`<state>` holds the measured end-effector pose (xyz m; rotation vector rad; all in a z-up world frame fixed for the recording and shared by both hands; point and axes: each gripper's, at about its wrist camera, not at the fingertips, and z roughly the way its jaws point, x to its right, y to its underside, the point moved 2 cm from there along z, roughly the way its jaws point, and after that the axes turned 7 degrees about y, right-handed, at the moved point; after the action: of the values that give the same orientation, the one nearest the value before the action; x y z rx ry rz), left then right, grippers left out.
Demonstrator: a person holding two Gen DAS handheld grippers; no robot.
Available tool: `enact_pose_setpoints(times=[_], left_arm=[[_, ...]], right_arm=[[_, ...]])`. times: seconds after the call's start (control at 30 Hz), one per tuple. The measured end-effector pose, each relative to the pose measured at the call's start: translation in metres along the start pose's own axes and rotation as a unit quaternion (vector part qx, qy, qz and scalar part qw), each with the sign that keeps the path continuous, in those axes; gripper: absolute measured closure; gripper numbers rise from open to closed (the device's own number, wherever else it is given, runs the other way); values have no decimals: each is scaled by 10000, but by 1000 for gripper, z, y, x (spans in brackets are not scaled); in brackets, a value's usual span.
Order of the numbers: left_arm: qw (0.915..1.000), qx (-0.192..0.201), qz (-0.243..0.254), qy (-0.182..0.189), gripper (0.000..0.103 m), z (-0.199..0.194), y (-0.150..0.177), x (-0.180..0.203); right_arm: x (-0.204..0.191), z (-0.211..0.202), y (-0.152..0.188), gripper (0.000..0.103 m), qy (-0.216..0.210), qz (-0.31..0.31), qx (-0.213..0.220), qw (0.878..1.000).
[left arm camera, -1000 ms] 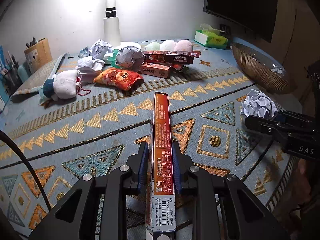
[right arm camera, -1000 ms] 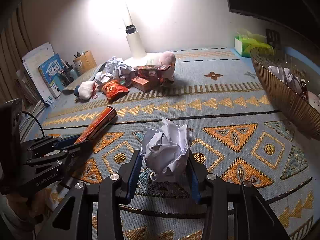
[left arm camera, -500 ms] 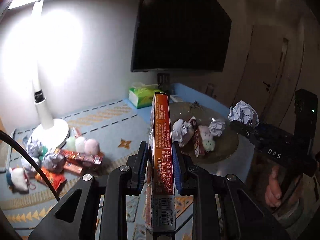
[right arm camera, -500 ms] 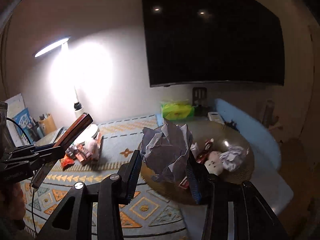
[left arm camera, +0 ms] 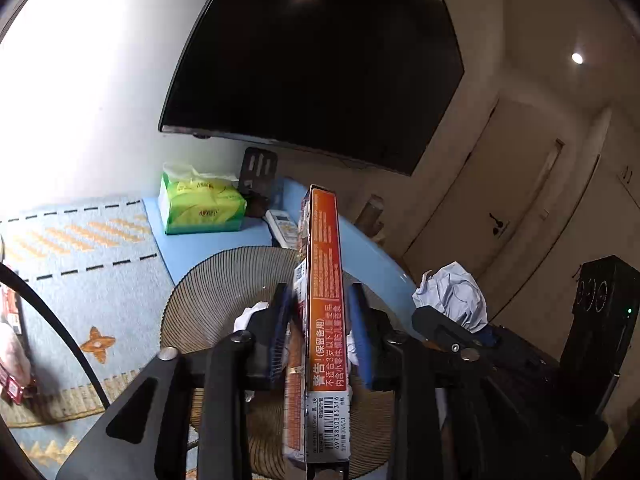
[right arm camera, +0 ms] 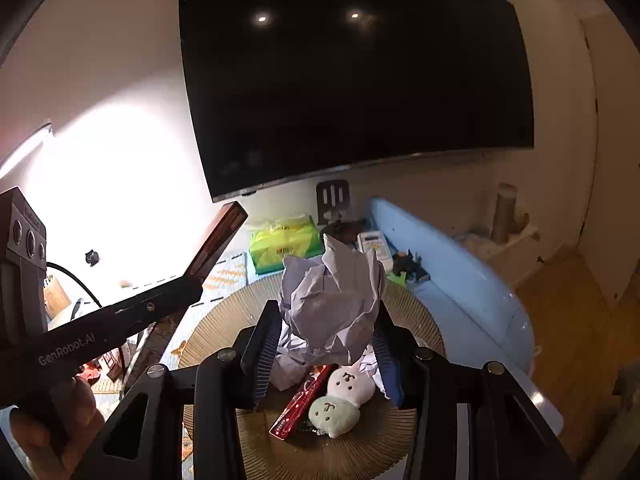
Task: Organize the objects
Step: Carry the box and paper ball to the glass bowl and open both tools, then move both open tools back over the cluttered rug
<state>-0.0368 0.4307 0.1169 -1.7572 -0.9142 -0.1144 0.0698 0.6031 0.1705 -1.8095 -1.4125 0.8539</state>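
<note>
A long orange box (left arm camera: pixel 325 280) stands on edge between the pads of my left gripper (left arm camera: pixel 319 289), whose jaws are opening. Thin gaps show on both sides of the box, and its lower end is blurred. My right gripper (right arm camera: pixel 326 305) holds a crumpled paper ball (right arm camera: pixel 332 300); its jaws are starting to open, with the pads still on the paper. Both grippers hang over a woven golden basket (right arm camera: pixel 420 322) (left arm camera: pixel 208 280). In it lie paper balls, a white plush (right arm camera: pixel 350 384), a green plush (right arm camera: pixel 332 414) and a red packet (right arm camera: pixel 304 402). The right wrist view shows the left gripper (right arm camera: pixel 168 292) with the box (right arm camera: pixel 218 240).
A green tissue pack (left arm camera: pixel 200 204) and a white remote (left arm camera: pixel 282 222) sit behind the basket on the blue table (right arm camera: pixel 460 280). A black screen (left arm camera: pixel 320 60) hangs on the wall. The patterned mat (left arm camera: pixel 80 260) spreads to the left. A person's hand (right arm camera: pixel 60 420) grips the left handle.
Both grippers rose from the patterned mat and swung over to the basket with their loads. The left jaws have come apart from the box. The paper ball stays in the right jaws.
</note>
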Motion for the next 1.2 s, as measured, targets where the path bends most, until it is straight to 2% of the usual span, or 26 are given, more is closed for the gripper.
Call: enact_pose_setpoints(times=[0.03, 0.07, 0.1, 0.27, 0.47, 0.63, 0.73, 0.83, 0.93, 1.0, 1.07, 1.13, 1.2], left_arm=[[9999, -56, -89, -25, 54, 6, 3, -6], [9997, -139, -191, -97, 43, 12, 7, -13], [9991, -226, -295, -197, 40, 15, 12, -19], [9974, -470, -489, -254, 40, 8, 29, -40], [9982, -315, -361, -359, 40, -30, 28, -47], [9981, -107, -291, -531, 40, -78, 26, -55], [9968, 50, 46, -798, 40, -123, 22, -59], [9896, 345, 358, -1349, 38, -178, 19, -67], [9815, 590, 478, -1760, 22, -231, 18, -78], [9743, 834, 511, -2031, 0, -263, 20, -88], [9634, 1091, 544, -2386, 1, -293, 27, -101], [9539, 1112, 446, -2751, 1, -312, 33, -119], [9496, 1079, 220, -2934, 1, -327, 42, -143]], right_arm=[[4, 8, 2, 44, -1, 85, -163, 9998], [9, 13, 6, 40, 16, 184, -268, 9995], [13, 15, 11, 38, 1, 258, -306, 9992], [27, 13, 29, 38, -21, 397, -420, 9983], [35, 0, 34, 34, -38, 600, -382, 9975], [18, -21, 30, 34, -133, 476, -238, 9985], [-6, -33, 31, 31, -310, 312, -170, 9989], [-40, -38, 36, 29, -616, 80, -169, 9979], [-84, -35, 48, 29, -1008, -181, -302, 9943], [-117, -28, 59, 28, -1189, -446, -431, 9910], [-152, -19, 74, 27, -1360, -735, -596, 9862], [-186, -8, 93, 26, -1580, -991, -802, 9792], [-216, 6, 112, 25, -1914, -1143, -1137, 9682]])
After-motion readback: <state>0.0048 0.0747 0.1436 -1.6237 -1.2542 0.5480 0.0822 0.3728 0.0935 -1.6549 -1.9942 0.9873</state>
